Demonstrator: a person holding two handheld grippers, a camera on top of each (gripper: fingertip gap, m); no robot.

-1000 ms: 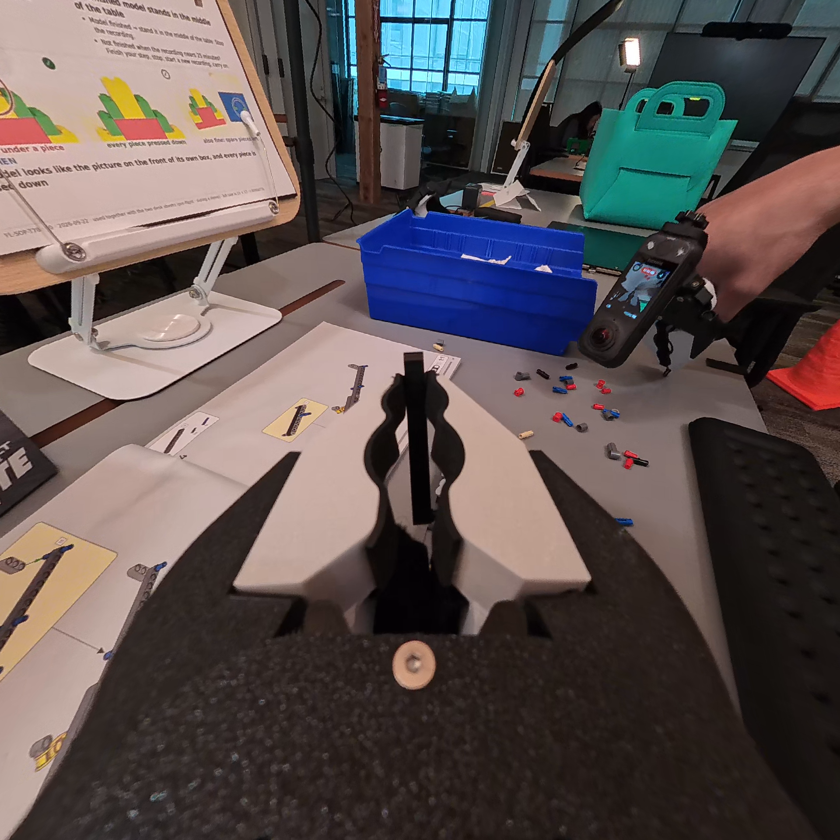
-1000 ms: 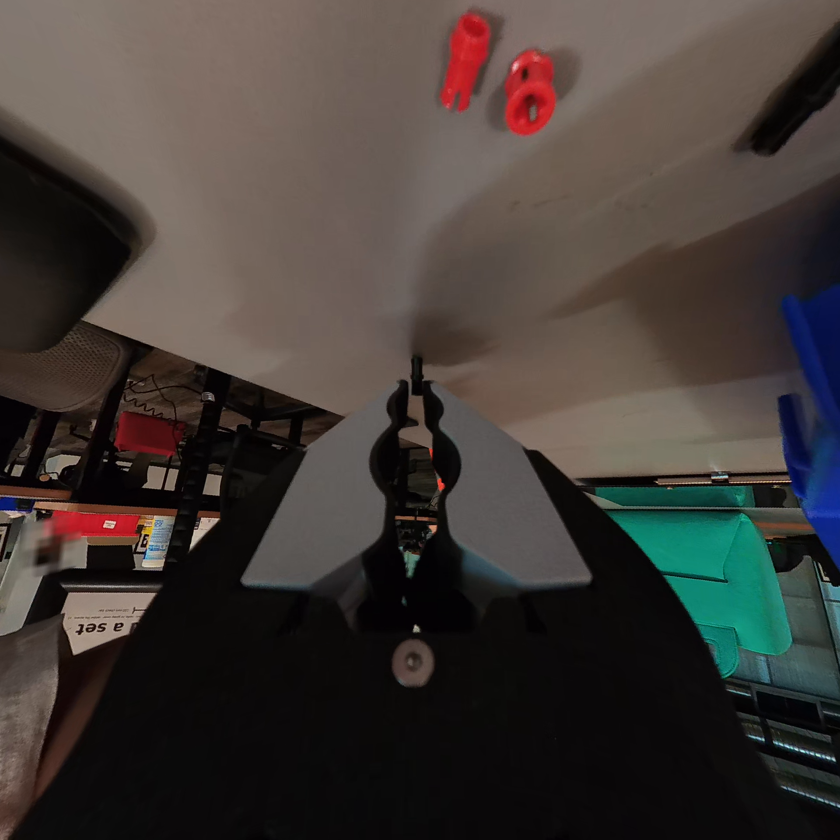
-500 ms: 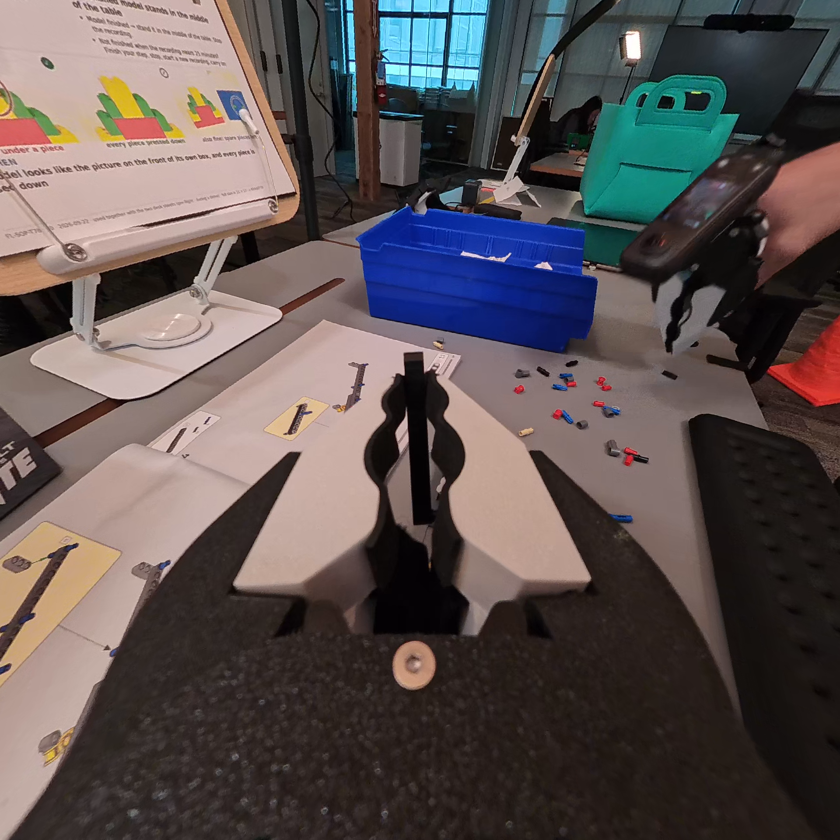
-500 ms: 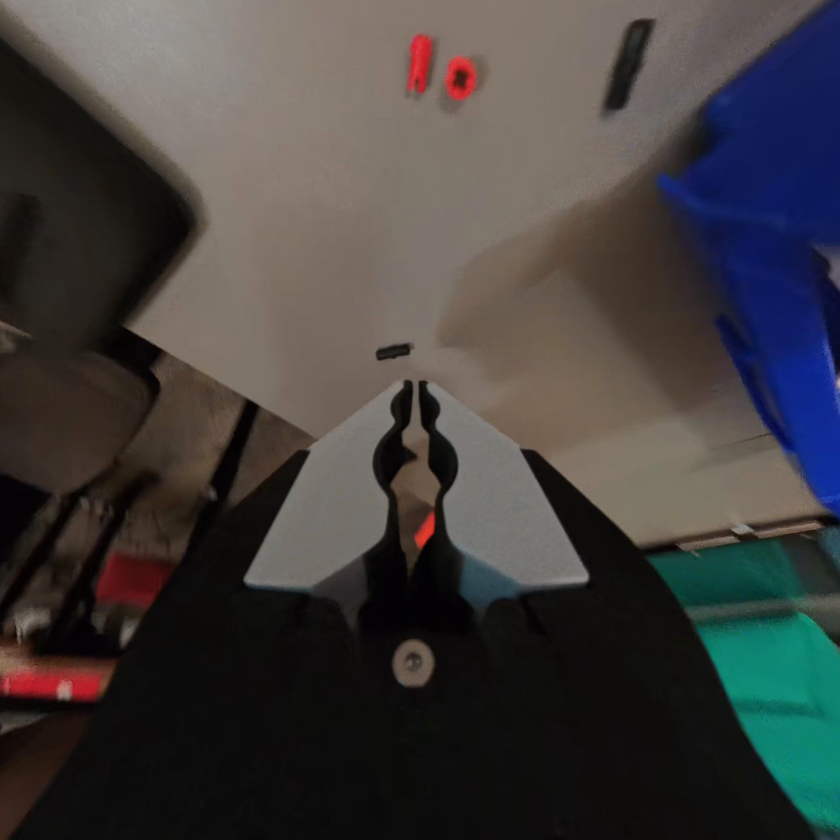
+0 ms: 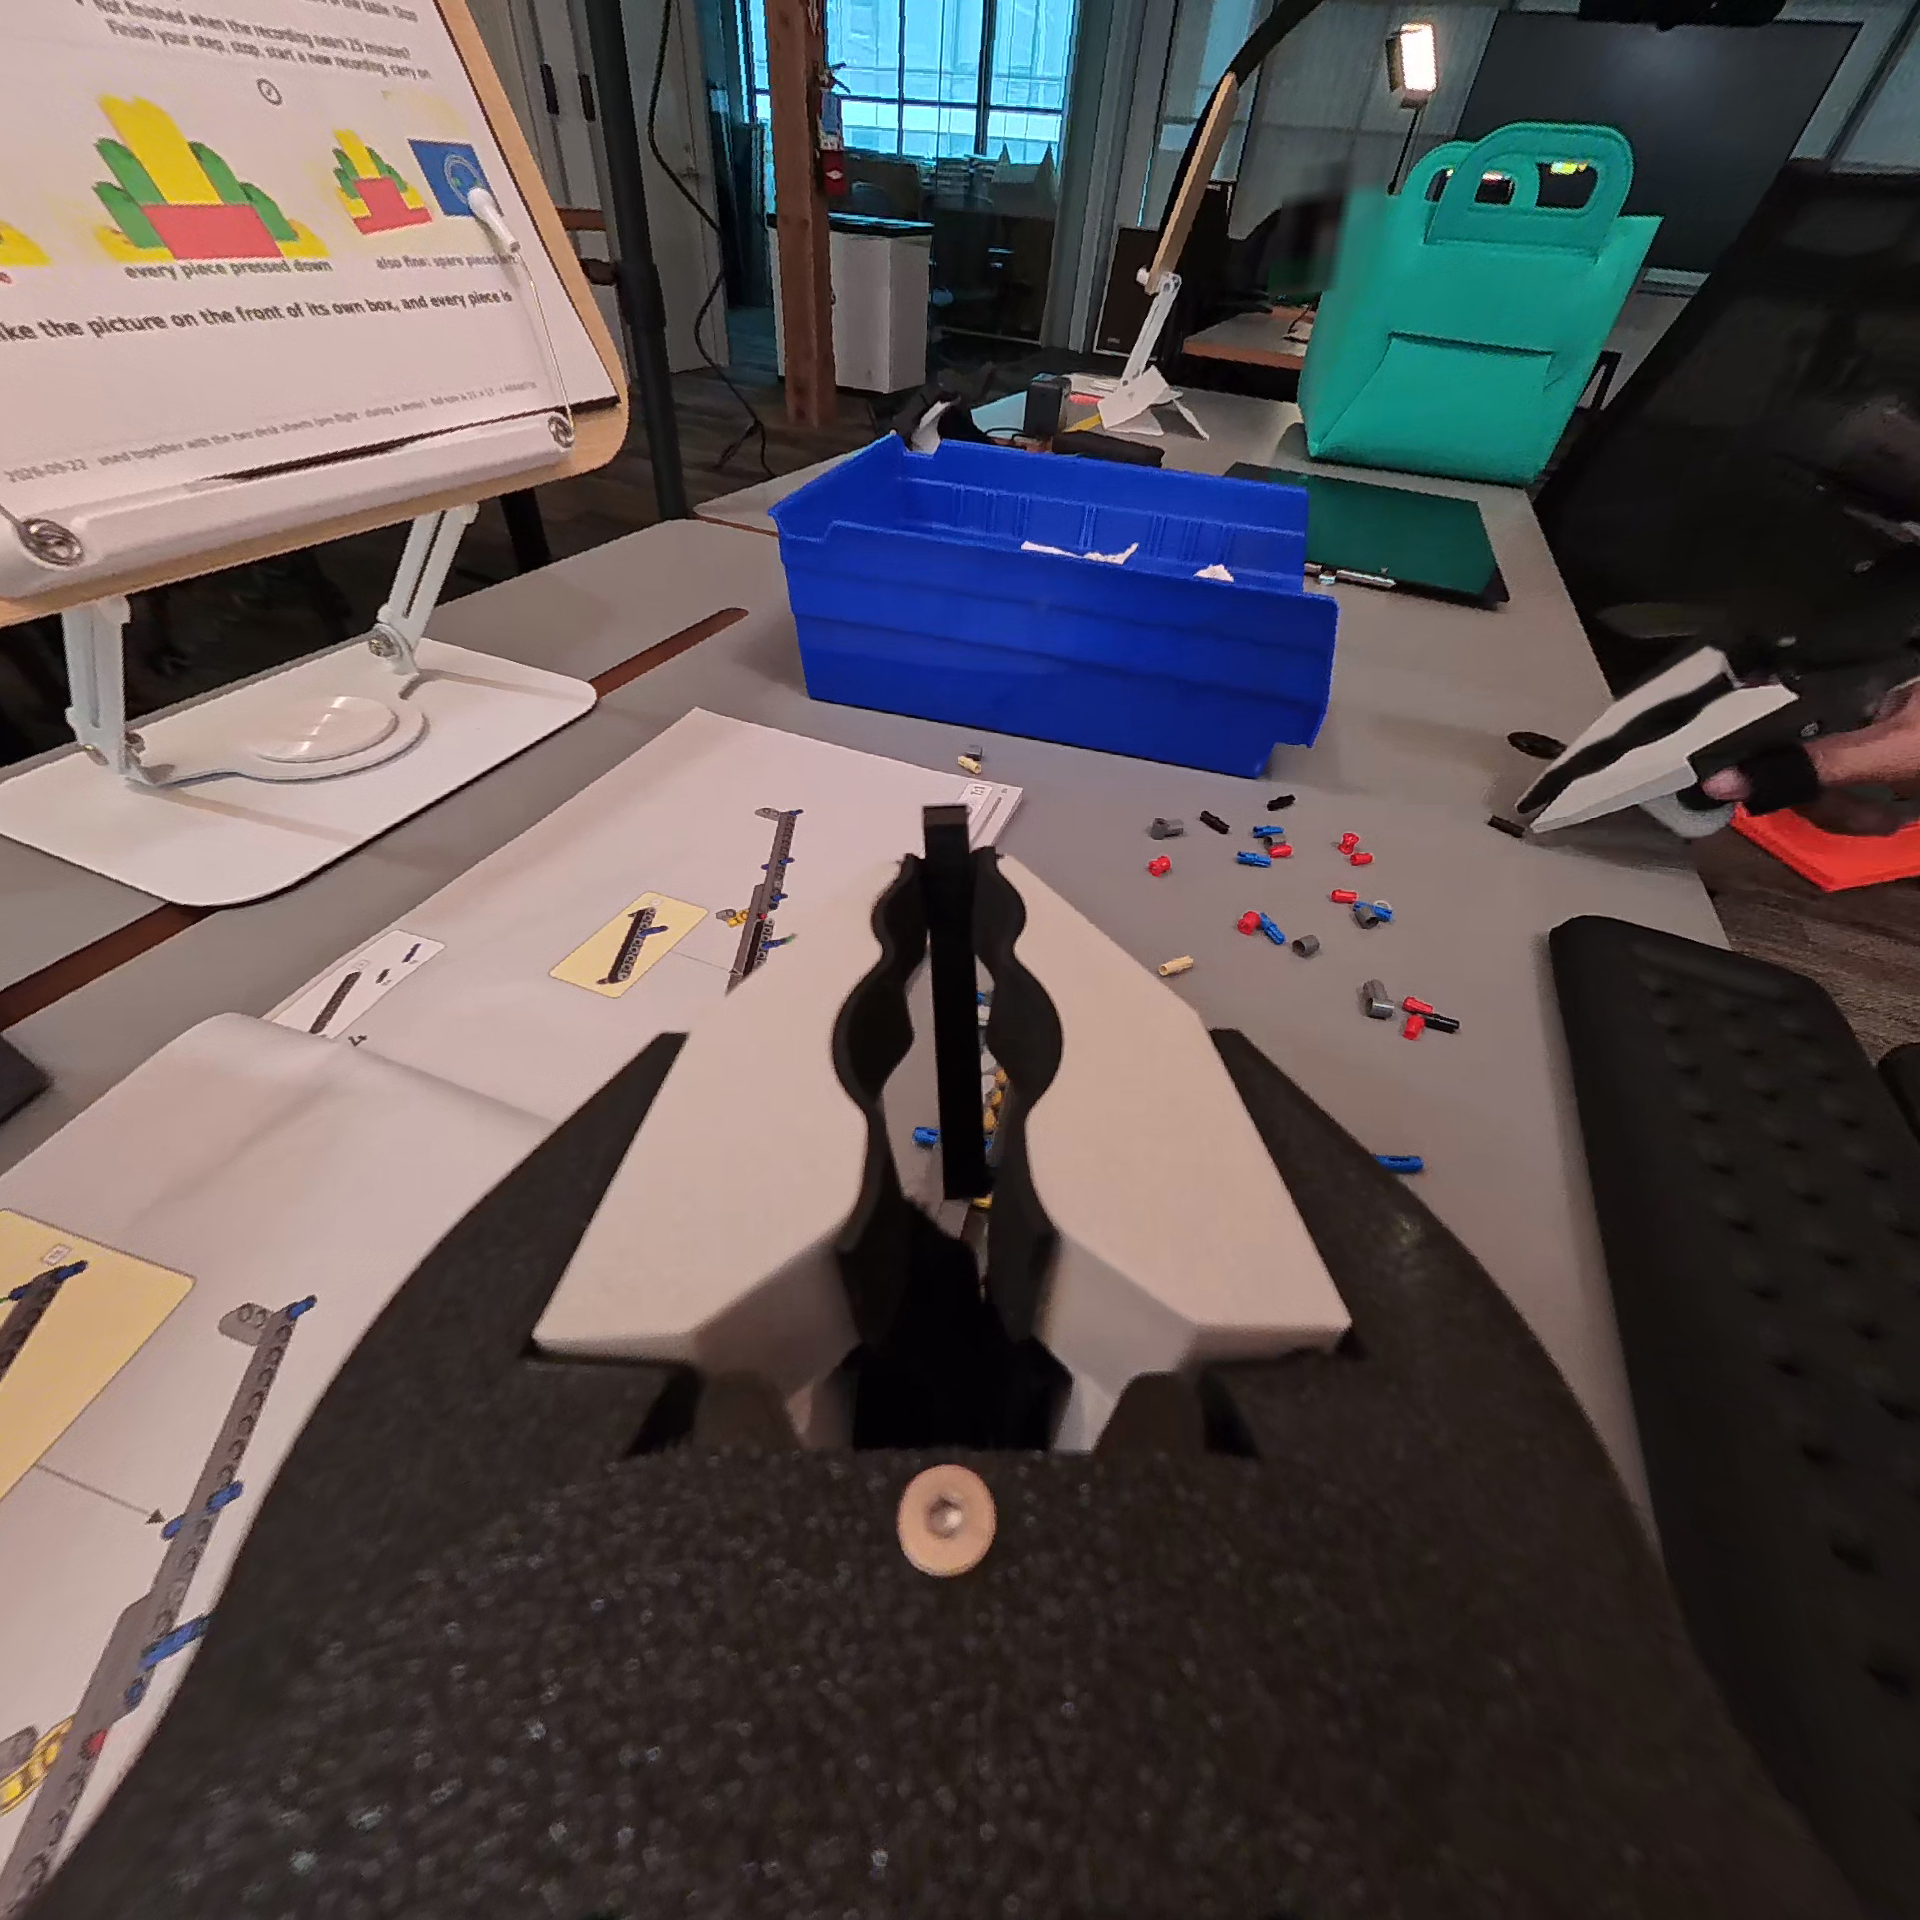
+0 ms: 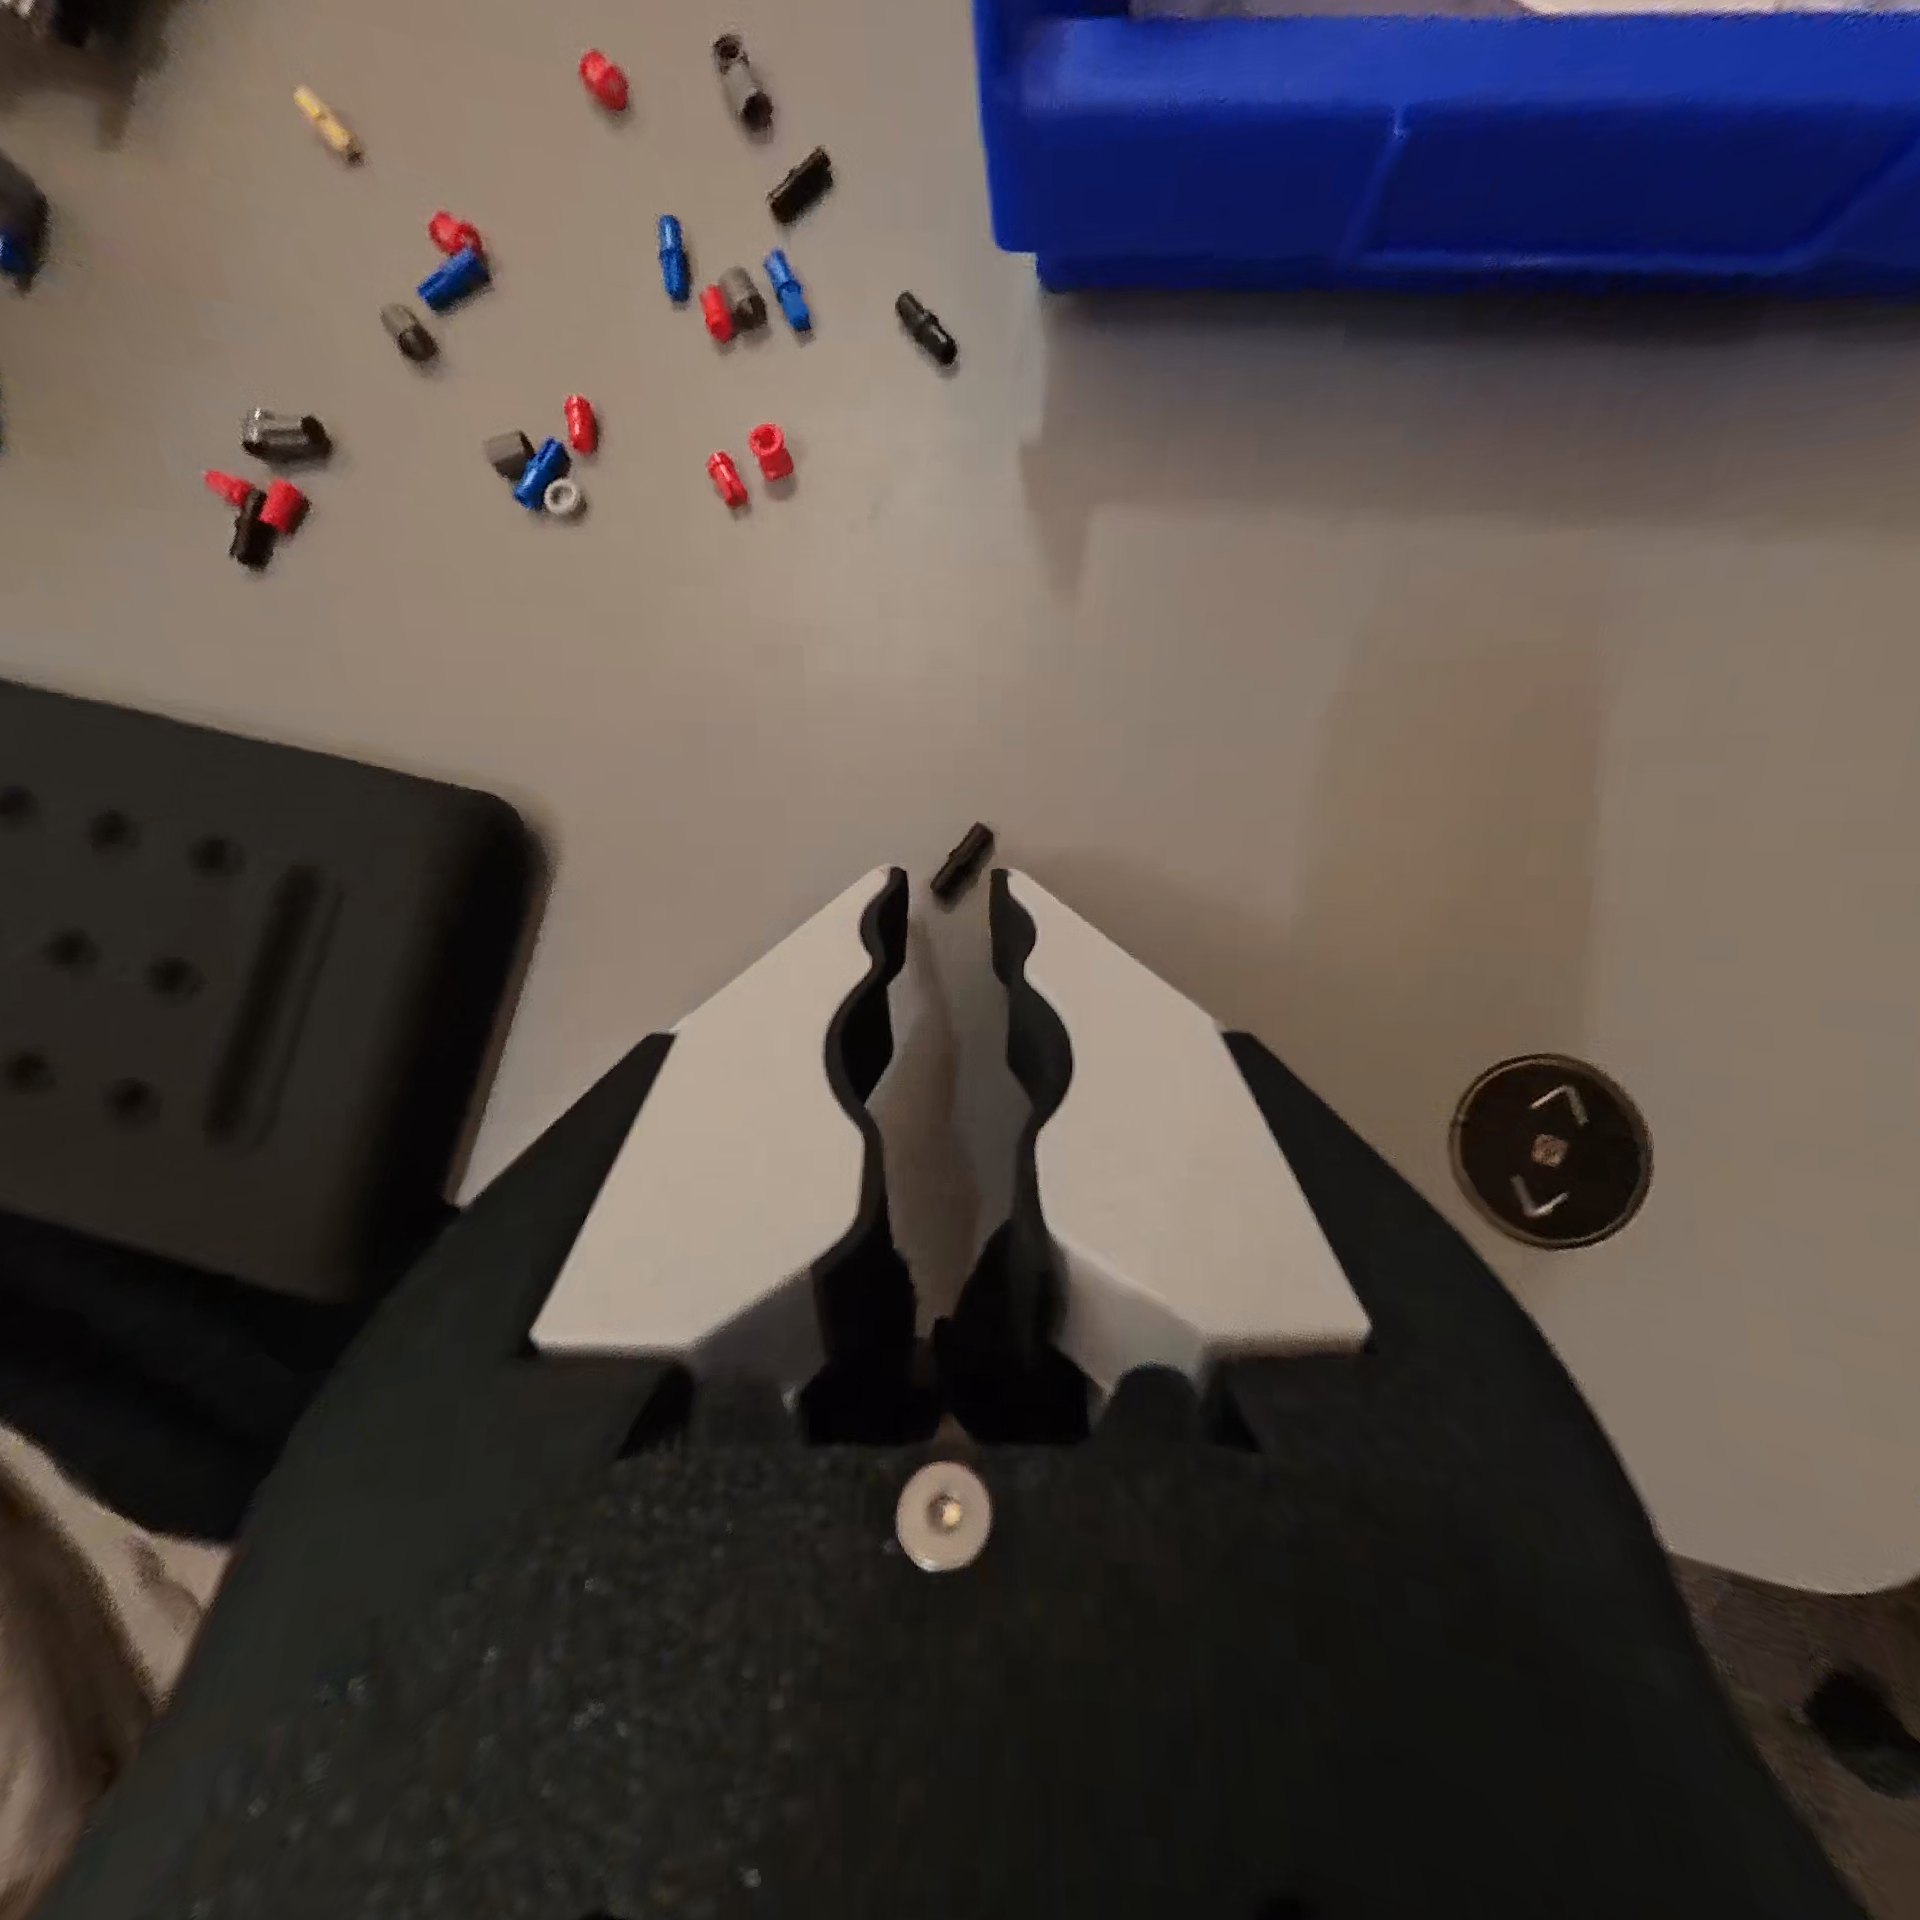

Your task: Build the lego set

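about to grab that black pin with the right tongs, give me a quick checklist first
1. Right tongs open: ok, a gap shows between the tips.
2. Black pin lined up with the gap: ok, just ahead of the tips, lying askew.
3. Pin apart from other pieces: ok, the loose pins lie farther off.
4. Left tongs gripping the black beam: ok.
5. Tips touching the table: cannot tell.

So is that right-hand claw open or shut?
Open. The right gripper shows a clear gap between its tips, with a small black pin lying loose on the table just ahead of them.
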